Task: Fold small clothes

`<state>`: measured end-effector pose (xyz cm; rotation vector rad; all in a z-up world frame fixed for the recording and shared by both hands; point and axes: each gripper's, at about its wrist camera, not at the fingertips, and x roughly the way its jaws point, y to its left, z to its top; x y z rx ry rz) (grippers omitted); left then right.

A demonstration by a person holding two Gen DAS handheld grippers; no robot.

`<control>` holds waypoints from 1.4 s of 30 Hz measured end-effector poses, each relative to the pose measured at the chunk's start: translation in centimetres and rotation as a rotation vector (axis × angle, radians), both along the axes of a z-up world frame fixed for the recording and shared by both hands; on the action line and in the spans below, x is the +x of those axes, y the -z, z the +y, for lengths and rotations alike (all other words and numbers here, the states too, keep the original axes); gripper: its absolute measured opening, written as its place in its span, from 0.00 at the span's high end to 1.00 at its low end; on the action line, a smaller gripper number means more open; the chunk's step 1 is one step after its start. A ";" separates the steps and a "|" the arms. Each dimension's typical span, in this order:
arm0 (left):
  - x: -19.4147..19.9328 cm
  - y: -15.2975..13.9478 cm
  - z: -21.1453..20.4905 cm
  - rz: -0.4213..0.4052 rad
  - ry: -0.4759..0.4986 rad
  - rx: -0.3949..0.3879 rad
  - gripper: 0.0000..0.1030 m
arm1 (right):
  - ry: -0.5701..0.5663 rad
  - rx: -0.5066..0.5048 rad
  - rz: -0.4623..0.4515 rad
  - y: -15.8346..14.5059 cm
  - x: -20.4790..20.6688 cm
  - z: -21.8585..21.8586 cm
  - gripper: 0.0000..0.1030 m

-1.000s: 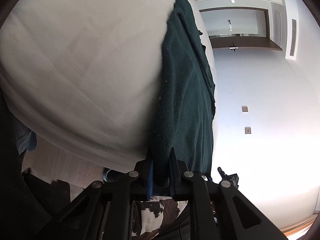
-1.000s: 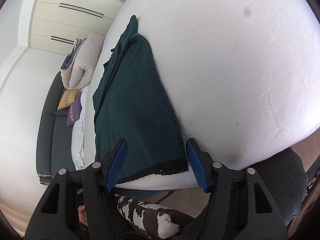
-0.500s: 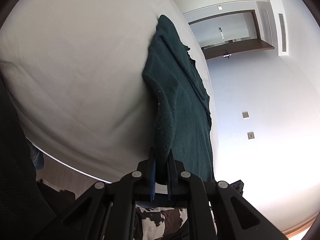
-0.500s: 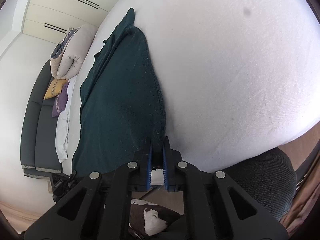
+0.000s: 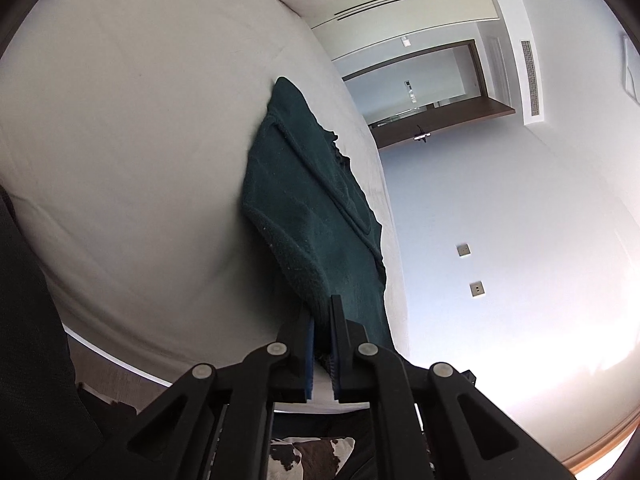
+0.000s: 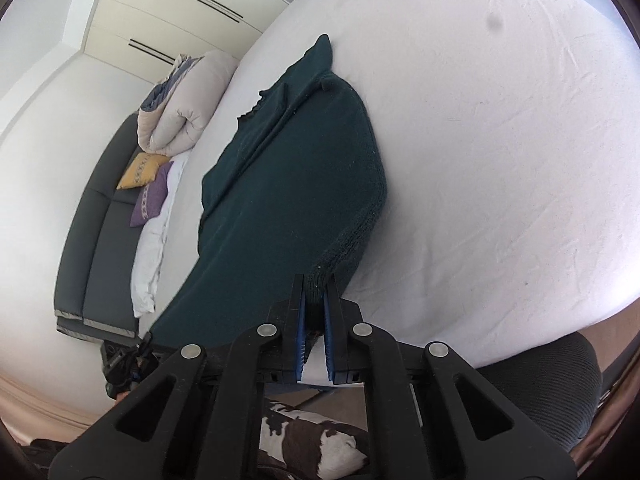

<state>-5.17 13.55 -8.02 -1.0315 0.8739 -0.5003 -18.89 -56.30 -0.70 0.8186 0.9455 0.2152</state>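
A dark green knit garment (image 5: 308, 208) lies on a white bed sheet (image 5: 140, 140) near the bed's front edge. My left gripper (image 5: 322, 320) is shut on one near corner of its hem and lifts it so the cloth curls over itself. My right gripper (image 6: 315, 292) is shut on the other near corner of the garment (image 6: 288, 184), which is also raised and folds back over the white sheet (image 6: 500, 160).
A rolled beige duvet (image 6: 188, 100) and yellow and purple cushions (image 6: 146, 184) rest on a dark sofa (image 6: 92, 232) beyond the bed. A cow-pattern rug (image 6: 312, 440) lies on the floor below. A dark mesh chair (image 6: 560, 380) stands at the lower right.
My right gripper has closed on the garment's hem corner. Both grippers have lifted their corners and carried them forward over the garment, so the near part now curls over.
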 end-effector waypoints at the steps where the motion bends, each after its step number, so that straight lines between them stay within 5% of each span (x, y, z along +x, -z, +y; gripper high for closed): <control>1: 0.1 -0.1 -0.1 0.001 0.000 0.002 0.94 | 0.004 0.016 -0.009 -0.2 0.2 -0.1 0.94; 10: 5.4 -3.1 -0.3 -0.072 -0.017 0.052 0.94 | 0.005 0.039 -0.100 -4.6 7.2 0.5 0.94; 20: 20.2 -6.5 -1.2 -0.144 -0.049 0.162 0.94 | 0.104 0.003 -0.124 -7.2 23.5 0.1 0.94; 28: 33.6 -4.8 -2.2 -0.089 -0.067 0.232 0.94 | 0.199 -0.025 -0.074 -5.2 37.5 -1.9 0.94; 34: 40.6 -0.7 -3.4 -0.019 -0.062 0.303 0.94 | 0.276 -0.049 0.025 0.2 44.8 -2.8 0.93; 35: 41.6 0.3 -3.6 0.011 -0.047 0.319 0.90 | 0.286 -0.067 0.060 1.3 45.5 -2.8 0.93; 37: 42.3 1.9 -3.7 0.048 -0.036 0.339 0.66 | 0.307 -0.058 0.097 2.9 46.4 -3.0 0.89; 39: 41.4 2.2 -2.9 0.047 -0.063 0.328 0.33 | 0.313 -0.045 0.065 3.3 46.2 -3.1 0.80; 42: 38.8 1.8 -1.6 0.021 -0.107 0.326 0.24 | 0.284 -0.102 0.007 2.3 45.2 -2.3 0.47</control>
